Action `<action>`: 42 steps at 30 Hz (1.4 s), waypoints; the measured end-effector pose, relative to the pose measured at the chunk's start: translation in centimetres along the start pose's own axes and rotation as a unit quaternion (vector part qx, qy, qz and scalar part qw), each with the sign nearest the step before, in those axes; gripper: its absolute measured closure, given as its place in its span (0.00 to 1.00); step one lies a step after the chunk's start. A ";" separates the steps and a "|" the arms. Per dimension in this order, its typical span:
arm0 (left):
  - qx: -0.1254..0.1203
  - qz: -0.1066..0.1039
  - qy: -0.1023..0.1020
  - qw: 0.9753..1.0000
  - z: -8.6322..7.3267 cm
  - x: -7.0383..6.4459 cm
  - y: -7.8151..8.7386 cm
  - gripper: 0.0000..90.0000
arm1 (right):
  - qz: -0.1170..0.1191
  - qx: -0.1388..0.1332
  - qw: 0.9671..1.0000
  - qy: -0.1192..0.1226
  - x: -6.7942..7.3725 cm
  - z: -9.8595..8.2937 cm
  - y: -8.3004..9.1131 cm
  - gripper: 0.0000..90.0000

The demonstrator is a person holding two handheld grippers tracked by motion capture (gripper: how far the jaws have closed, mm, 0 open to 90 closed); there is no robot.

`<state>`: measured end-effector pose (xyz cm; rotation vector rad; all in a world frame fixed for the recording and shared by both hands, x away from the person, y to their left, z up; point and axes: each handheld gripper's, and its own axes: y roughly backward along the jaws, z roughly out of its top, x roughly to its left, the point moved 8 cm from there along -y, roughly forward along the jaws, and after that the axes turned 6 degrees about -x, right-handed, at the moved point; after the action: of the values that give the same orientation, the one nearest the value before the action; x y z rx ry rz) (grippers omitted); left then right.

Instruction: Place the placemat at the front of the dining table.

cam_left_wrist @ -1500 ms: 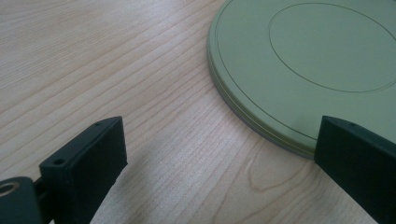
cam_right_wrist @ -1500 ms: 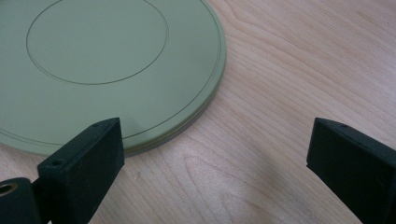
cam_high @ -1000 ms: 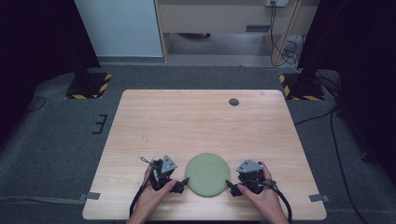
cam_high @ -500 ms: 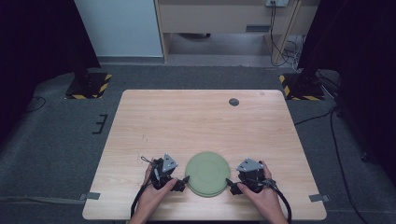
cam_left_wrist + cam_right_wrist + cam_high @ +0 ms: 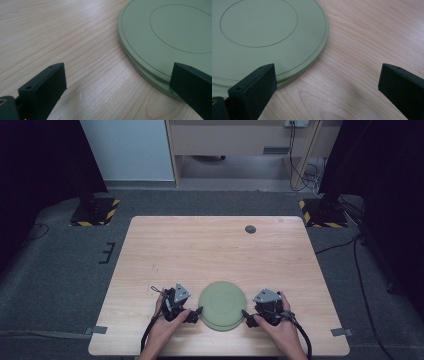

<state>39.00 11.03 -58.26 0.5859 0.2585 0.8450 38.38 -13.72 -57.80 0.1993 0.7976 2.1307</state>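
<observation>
A stack of round pale green plates (image 5: 222, 305) lies flat near the front edge of the wooden table (image 5: 210, 250). My left gripper (image 5: 194, 314) sits just left of the stack, open, one jaw over the plate rim (image 5: 140, 62) and the other over bare wood. My right gripper (image 5: 248, 316) rests at the stack's right side, open as well, with one jaw over the plate edge (image 5: 312, 57). Nothing is held between either pair of jaws. A second plate rim shows under the top one (image 5: 150, 83).
A small dark round disc (image 5: 250, 229) sits in the table near its far edge. Black stands with yellow-striped bases (image 5: 95, 210) (image 5: 320, 212) flank the far corners on the grey floor. Cables trail from both grippers off the front edge.
</observation>
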 end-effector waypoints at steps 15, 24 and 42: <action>-0.003 0.004 0.008 1.000 0.2 0.4 -0.3 0.00 | -0.008 0.000 1.000 -0.006 -0.3 0.2 -0.4 0.01; -0.010 0.002 0.006 1.000 0.5 0.3 -0.2 0.03 | -0.003 -0.003 1.000 -0.009 -0.4 0.2 -0.4 0.04; 0.004 -0.011 -0.010 1.000 0.1 -0.8 0.0 0.02 | 0.015 -0.003 1.000 0.007 0.6 0.1 -0.1 0.06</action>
<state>38.53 10.41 -58.22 0.5971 0.2496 0.8172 38.05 -13.19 -57.86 0.1949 0.7996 2.1641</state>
